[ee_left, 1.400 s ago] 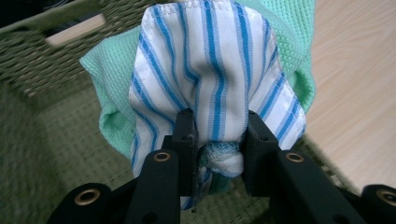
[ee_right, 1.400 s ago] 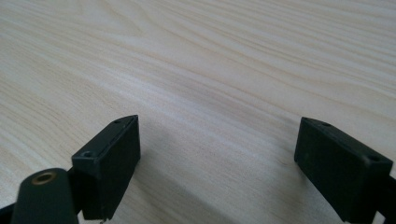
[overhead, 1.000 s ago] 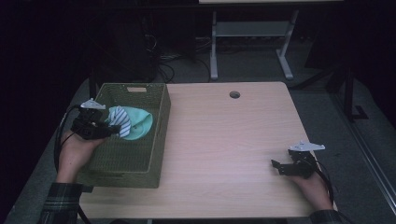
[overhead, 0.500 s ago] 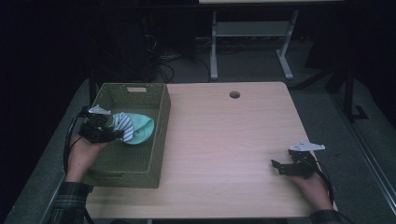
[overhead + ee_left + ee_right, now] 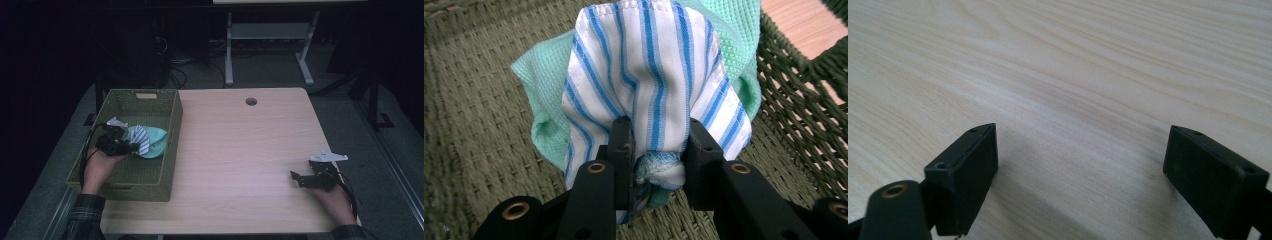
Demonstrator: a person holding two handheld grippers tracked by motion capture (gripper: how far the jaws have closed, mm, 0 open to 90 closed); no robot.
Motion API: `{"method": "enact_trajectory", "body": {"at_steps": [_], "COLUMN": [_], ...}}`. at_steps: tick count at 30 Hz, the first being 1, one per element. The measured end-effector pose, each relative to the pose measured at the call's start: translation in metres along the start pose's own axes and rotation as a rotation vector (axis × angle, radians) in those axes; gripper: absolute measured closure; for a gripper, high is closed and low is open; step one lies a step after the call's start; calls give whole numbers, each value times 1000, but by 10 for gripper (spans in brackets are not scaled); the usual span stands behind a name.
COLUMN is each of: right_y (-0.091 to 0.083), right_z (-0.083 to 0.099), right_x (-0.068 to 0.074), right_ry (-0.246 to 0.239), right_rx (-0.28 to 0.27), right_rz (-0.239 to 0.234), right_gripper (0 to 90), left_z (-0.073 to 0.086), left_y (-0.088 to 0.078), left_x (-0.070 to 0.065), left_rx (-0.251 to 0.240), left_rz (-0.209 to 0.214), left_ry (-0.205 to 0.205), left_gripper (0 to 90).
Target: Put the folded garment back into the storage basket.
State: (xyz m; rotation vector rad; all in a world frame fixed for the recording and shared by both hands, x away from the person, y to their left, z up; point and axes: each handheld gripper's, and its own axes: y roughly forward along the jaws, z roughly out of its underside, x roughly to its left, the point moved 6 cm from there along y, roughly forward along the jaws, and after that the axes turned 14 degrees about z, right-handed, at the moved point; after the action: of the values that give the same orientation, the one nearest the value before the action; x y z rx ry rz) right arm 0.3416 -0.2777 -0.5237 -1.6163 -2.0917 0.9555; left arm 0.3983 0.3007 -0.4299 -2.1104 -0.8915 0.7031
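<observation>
We note a light wood-grain table (image 5: 240,150) with rounded corners and a round cable hole (image 5: 251,101) near its far edge, standing on grey carpeted floor (image 5: 345,115). Beyond the far edge we see the white metal legs and crossbar of a second desk (image 5: 265,35), with dark cables (image 5: 175,65) lying loose on the floor to its left. The room behind is very dark, light falling mainly on the tabletop; a dark stand foot (image 5: 380,117) sits on the floor at right.
</observation>
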Motion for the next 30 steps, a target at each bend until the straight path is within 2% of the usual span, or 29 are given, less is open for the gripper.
{"method": "enact_trajectory", "body": {"at_steps": [8, 10, 16, 22, 24, 30], "right_y": [0, 0, 0, 0, 0, 0], "right_z": [0, 0, 0, 0, 0, 0], "right_x": [0, 0, 0, 0, 0, 0], "right_ry": [0, 0, 0, 0, 0, 0], "right_rx": [0, 0, 0, 0, 0, 0], "right_rz": [0, 0, 0, 0, 0, 0], "right_gripper": [138, 138, 138, 138, 138, 138], "left_z": [6, 7, 10, 11, 11, 12], "left_y": [9, 11, 16, 17, 18, 19], "left_x": [4, 4, 4, 3, 4, 5], "left_rx": [9, 11, 41, 50, 56, 63], "left_rz": [5, 22, 34, 47, 49, 39], "left_ry": [-13, -24, -22, -25, -24, -16], "left_gripper": [689, 685, 657, 629, 606, 466]}}
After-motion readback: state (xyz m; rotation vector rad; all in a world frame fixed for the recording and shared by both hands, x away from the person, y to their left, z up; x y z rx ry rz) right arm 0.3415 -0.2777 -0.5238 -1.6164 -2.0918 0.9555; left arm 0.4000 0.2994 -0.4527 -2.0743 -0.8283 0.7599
